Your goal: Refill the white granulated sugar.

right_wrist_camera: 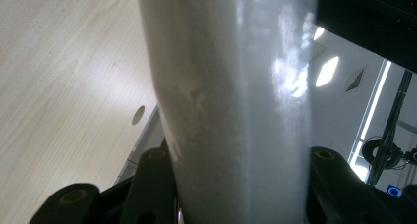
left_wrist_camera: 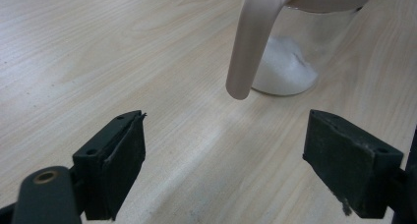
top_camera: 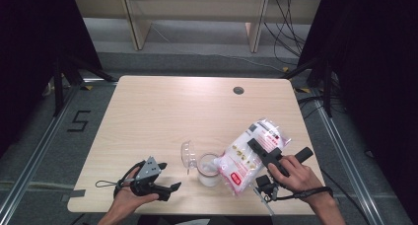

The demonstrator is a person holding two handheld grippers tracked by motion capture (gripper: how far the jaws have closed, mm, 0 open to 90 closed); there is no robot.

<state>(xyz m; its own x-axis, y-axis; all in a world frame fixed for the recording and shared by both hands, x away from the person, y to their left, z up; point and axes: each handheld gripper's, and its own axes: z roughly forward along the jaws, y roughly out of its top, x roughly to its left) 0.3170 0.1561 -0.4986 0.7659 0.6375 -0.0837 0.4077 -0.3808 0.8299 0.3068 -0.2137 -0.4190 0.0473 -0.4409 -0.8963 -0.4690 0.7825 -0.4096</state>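
A clear cup (top_camera: 209, 170) stands near the table's front edge, its hinged lid (top_camera: 188, 157) flipped open to the left. In the left gripper view the cup (left_wrist_camera: 287, 62) holds a low heap of white powder, and a pinkish strap (left_wrist_camera: 251, 42) hangs down its side. A white bag with red print (top_camera: 246, 158) leans over the cup, its lower end at the cup's mouth. My right gripper (top_camera: 257, 149) is shut on the bag (right_wrist_camera: 231, 86), whose pale plastic sits between the jaws (right_wrist_camera: 241, 184). My left gripper (top_camera: 167, 176) lies left of the cup, open and holding nothing (left_wrist_camera: 226, 170).
A round cable hole (top_camera: 238, 90) sits at the table's far right, also seen as the hole (right_wrist_camera: 138, 114) in the right gripper view. The light wooden table (top_camera: 162, 111) is bare across its back and left. Wooden legs and cables lie on the floor beyond.
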